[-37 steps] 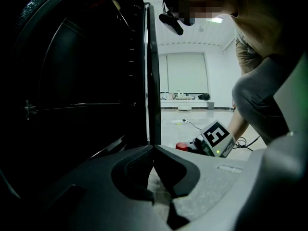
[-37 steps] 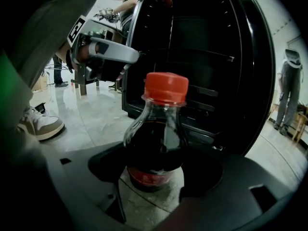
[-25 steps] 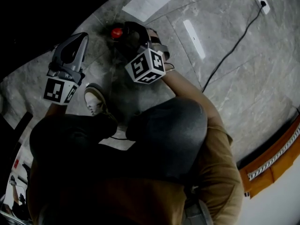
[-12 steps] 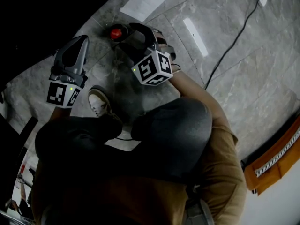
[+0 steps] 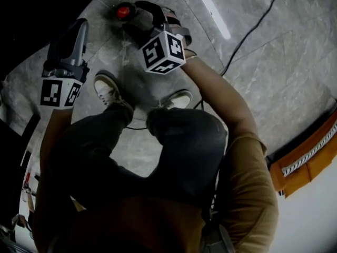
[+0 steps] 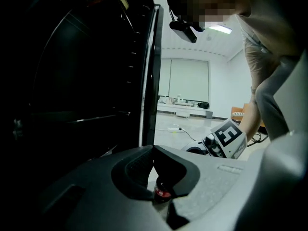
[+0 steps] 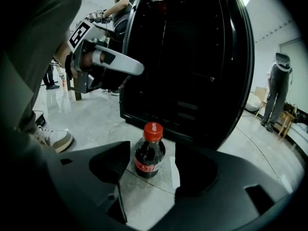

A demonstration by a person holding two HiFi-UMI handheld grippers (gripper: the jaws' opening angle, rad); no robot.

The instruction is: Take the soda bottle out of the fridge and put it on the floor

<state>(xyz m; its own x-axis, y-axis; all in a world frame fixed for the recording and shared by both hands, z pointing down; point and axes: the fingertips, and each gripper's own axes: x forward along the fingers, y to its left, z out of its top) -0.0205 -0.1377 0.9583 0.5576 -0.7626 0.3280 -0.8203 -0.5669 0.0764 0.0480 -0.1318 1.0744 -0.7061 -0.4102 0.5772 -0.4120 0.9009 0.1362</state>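
Straddling one upright soda bottle (image 7: 149,159), the right hand-held gripper (image 7: 152,147) gapes.

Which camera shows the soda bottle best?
The right gripper view: the soda bottle stands whole on the floor between open jaws. The head view shows only its red cap; the left gripper view shows nothing certain.

Big open office/lab-type room, not a home: polished grey stone-tile floor (image 5: 274,78) w/ loose power cable (image 5: 251,30) at upper right, white walls, ceiling light panel (image 6: 220,29), blind-covered window (image 6: 188,81) mid-frame, another person (image 7: 279,90) standing far right.
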